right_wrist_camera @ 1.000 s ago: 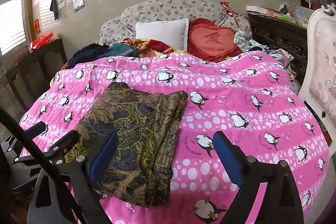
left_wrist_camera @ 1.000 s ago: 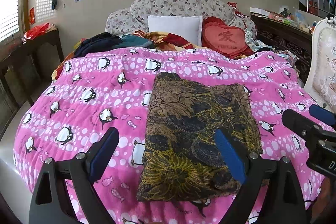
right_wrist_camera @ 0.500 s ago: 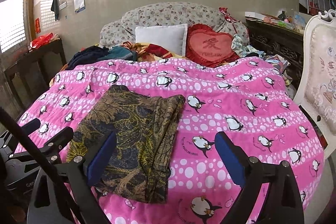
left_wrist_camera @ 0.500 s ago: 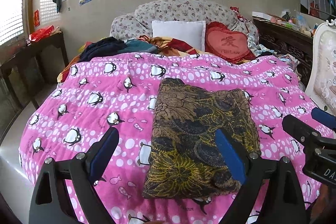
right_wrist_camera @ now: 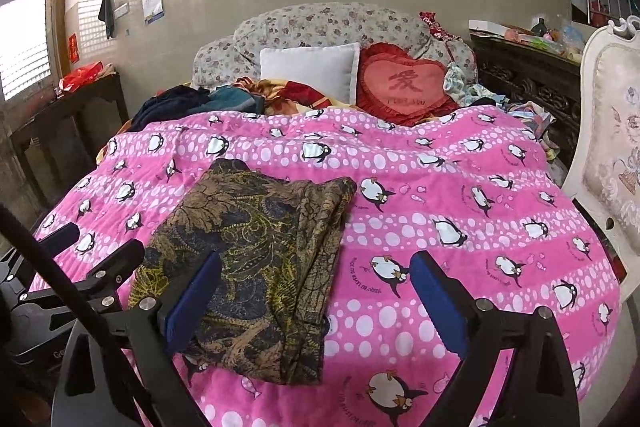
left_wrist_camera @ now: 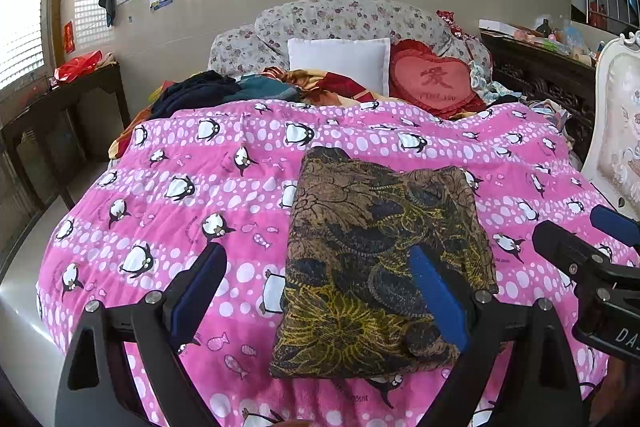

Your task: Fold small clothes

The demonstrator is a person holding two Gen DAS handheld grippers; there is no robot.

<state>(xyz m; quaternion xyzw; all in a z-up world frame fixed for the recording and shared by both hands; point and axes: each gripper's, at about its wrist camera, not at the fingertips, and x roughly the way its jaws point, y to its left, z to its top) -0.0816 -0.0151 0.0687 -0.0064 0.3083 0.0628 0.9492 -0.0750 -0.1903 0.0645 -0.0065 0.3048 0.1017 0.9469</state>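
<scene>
Two fisheye views share one scene, a bed covered by a pink penguin-print quilt (left_wrist_camera: 192, 227) with a single brown and gold patterned garment (left_wrist_camera: 380, 259) lying on it. Seen from the left wrist camera, the garment sits folded into a thick, roughly rectangular packet near the foot of the bed, flat on the quilt and touching nothing else, which suggests the folding of this piece is largely done. The left gripper (left_wrist_camera: 316, 295) hangs above the near edge of the bed with its blue-padded jaws spread wide and nothing between them; one pad overlaps the garment in the picture only, without pressing on it. At the right edge, the tip of the right gripper (left_wrist_camera: 592, 239) pokes into view beside the garment. Behind, a white pillow (left_wrist_camera: 340, 63) and a red heart cushion (left_wrist_camera: 432, 79) lean on a floral headboard, with a heap of loose clothes (left_wrist_camera: 224, 91) next to them, probably waiting for their turn. Seen from the right wrist camera, the same garment (right_wrist_camera: 256, 259) lies to the left, its layered folded edge facing the middle of the bed. The right gripper (right_wrist_camera: 316, 299) hovers over bare quilt (right_wrist_camera: 460, 187) just beside it, jaws wide apart and empty. The left gripper (right_wrist_camera: 80, 263) shows at the left edge, close to the garment's corner. Both tools appear held clear so the fold can settle undisturbed.
</scene>
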